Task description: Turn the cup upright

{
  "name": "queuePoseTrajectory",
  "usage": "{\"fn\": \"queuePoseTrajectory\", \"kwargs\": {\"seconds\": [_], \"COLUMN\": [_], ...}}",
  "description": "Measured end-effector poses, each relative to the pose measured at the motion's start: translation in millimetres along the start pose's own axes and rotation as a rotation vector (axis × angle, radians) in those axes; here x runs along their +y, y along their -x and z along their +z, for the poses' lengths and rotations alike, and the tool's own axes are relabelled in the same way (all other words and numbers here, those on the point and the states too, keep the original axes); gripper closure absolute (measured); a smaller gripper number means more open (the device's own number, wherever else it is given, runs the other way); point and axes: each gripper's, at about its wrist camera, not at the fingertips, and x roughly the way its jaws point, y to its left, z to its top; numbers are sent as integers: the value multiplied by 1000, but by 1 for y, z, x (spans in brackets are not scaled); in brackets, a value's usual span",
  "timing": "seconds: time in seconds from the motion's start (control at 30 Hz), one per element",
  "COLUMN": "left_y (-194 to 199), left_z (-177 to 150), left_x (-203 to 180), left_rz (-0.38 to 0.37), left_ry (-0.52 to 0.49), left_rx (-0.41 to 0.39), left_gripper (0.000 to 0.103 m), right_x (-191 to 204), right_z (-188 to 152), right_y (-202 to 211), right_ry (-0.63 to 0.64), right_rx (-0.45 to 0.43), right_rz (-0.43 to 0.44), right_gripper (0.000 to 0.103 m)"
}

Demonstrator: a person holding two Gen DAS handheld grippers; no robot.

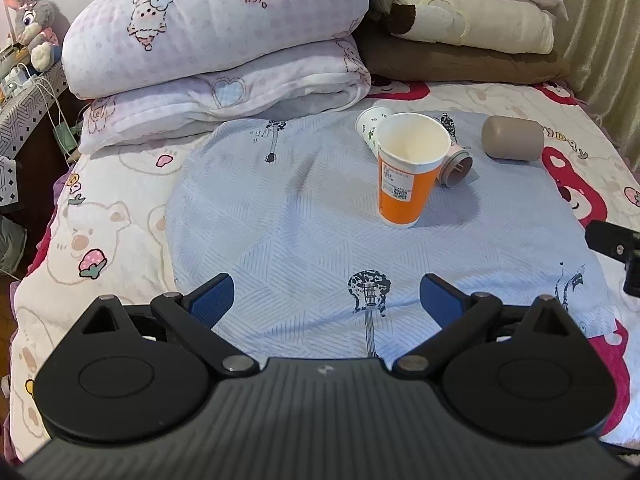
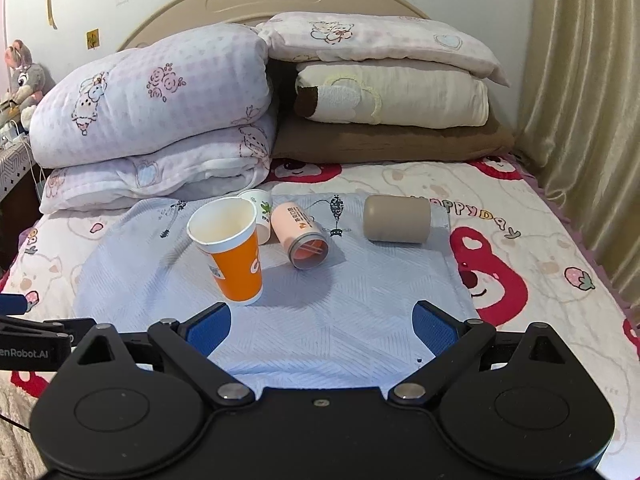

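An orange paper cup [image 1: 406, 176] stands upright on the light blue cloth [image 1: 300, 224], mouth up; it also shows in the right wrist view [image 2: 234, 256]. Behind it a white printed paper cup [image 1: 370, 124] [image 2: 260, 208] lies on its side. A pink cup [image 2: 302, 238] lies on its side, mouth towards me, partly hidden in the left wrist view [image 1: 456, 164]. A taupe cup [image 1: 512, 138] [image 2: 396, 220] lies on its side to the right. My left gripper [image 1: 326, 300] is open and empty, short of the cups. My right gripper [image 2: 322, 326] is open and empty, just short of the orange cup.
Folded quilts [image 2: 160, 120] and stacked pillows [image 2: 388, 96] fill the head of the bed. A curtain [image 2: 580, 120] hangs along the right. A plush toy [image 1: 32, 20] sits on a side table at left. The right gripper's edge shows at the right [image 1: 612, 240].
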Motion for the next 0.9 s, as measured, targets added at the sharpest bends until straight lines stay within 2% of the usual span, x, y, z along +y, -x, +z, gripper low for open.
{"fn": "queuePoseTrajectory", "kwargs": {"seconds": [0.3,0.9], "left_y": [-7,-13], "left_z": [-1,-2], "left_x": [5,11], "left_rz": [24,23], "left_ry": [19,28], "left_rx": [29,55], "left_gripper": [2,2], "right_x": [-1,-1], "right_z": [0,-1], "right_y": [0,0], "right_ry": [-4,-1], "right_rx": [26,39], "right_rz": [-13,-32], "right_gripper": [4,4]}}
